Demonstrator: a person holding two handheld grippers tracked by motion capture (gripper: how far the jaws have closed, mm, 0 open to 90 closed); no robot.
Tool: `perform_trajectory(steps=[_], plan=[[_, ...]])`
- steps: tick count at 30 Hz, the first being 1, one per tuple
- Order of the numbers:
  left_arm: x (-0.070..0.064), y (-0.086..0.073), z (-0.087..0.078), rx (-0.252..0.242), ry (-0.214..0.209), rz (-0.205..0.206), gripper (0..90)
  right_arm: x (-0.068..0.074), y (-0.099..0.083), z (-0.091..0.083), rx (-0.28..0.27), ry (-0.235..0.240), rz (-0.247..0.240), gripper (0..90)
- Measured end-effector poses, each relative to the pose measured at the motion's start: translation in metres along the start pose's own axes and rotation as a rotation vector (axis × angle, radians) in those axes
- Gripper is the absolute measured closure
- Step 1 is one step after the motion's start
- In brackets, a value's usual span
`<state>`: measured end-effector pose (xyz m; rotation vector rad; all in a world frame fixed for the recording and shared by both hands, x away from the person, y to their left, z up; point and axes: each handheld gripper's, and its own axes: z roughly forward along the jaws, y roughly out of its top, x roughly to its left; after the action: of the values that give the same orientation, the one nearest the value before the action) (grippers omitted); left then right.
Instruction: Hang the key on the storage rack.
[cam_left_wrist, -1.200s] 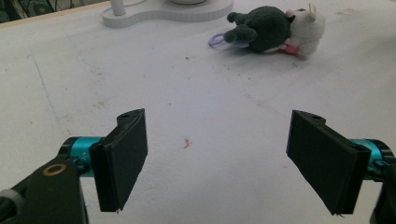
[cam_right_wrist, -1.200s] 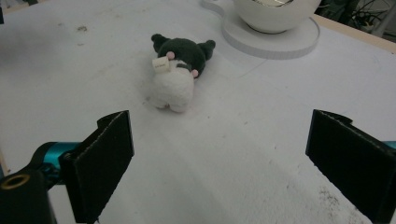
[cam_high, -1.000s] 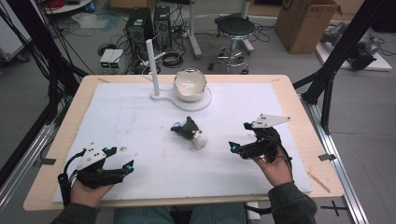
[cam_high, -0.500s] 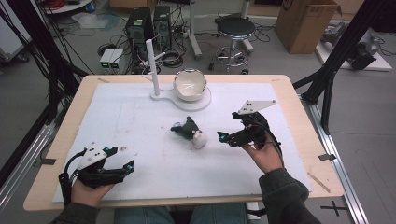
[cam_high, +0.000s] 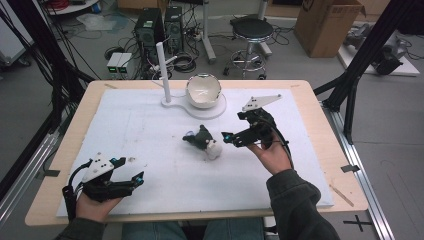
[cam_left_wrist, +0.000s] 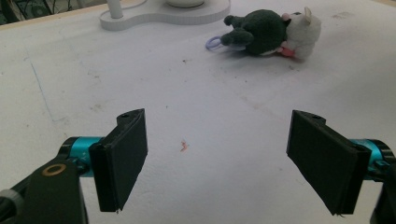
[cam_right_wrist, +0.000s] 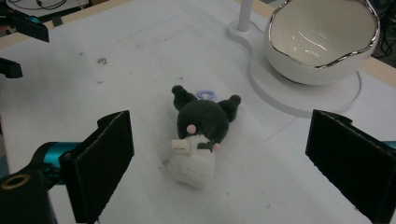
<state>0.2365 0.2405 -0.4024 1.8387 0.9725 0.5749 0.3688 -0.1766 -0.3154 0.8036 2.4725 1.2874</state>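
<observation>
The plush toy (cam_high: 204, 141) lies on its side mid-desk (cam_high: 150, 125), in front of the bowl (cam_high: 203, 91) on its white stand. It looks light and soft, so it should squash under pressure without slipping or breaking. The right hand-held gripper (cam_high: 226, 138) hovers just beside it, jaws spread wide and empty; in the right gripper view the toy (cam_right_wrist: 200, 140) sits between them. The round dark head or white body seems the best hold, not the thin ears. The left hand-held gripper (cam_high: 139, 178) rests well apart, also wide and empty.

Plush toy (cam_high: 204, 141) before bowl (cam_high: 203, 90), on mat (cam_high: 150, 130)
</observation>
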Motion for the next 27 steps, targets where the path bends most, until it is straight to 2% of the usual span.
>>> perform_trajectory(steps=[4,11,15,27], plan=[[0.000,0.000,0.000,-0.001,-0.002,-0.004,20.9,0.000,0.003,0.009,0.009,0.007,0.001,7.1],[0.001,0.000,0.001,-0.003,-0.003,0.000,20.9,-0.001,0.004,0.027,0.063,0.011,0.009,7.2],[0.001,0.001,0.001,-0.006,-0.005,0.003,20.9,0.000,0.005,0.038,0.083,0.017,-0.001,15.8],[0.002,0.000,0.000,-0.010,-0.002,-0.003,20.9,0.001,0.007,0.064,0.127,0.025,0.008,20.5]])
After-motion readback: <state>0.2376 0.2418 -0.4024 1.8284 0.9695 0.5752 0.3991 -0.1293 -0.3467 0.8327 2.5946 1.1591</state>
